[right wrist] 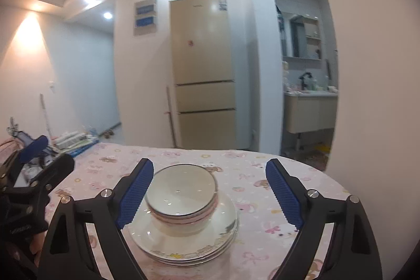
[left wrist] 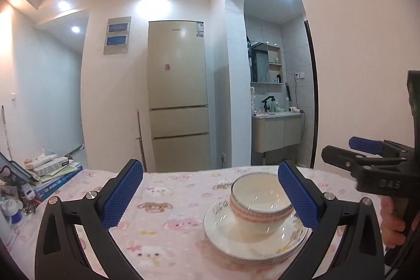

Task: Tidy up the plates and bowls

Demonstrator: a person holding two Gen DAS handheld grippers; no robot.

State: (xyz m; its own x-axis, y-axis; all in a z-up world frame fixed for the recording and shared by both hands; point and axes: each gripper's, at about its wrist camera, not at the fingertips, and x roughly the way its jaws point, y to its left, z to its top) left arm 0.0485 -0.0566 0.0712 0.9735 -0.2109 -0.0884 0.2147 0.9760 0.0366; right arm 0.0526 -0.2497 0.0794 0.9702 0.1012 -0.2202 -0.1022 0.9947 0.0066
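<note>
A stack of white glazed ceramic bowls with a pink patterned band sits nested on a stack of white round ceramic plates edged with small cartoon prints, and the whole pile rests on the surface, which is covered by a pink cloth printed with cartoon animals. The left gripper, black with blue textured pads, has its fingers spread wide and released; in the left wrist view the pile lies toward its right finger, whose pad overlaps the bowls' rim in the picture, though whether it touches them I cannot tell. The right gripper is likewise spread apart and grasps nothing; in the right wrist view the bowls lie just beside its left finger, with a clear gap to the other finger. Each gripper shows at the edge of the other's view, with part of a hand on the right gripper's handle. A pile of books and boxes lies at the surface's far left edge. Behind stand a tall beige refrigerator and an arched doorway to a washbasin cabinet.
</note>
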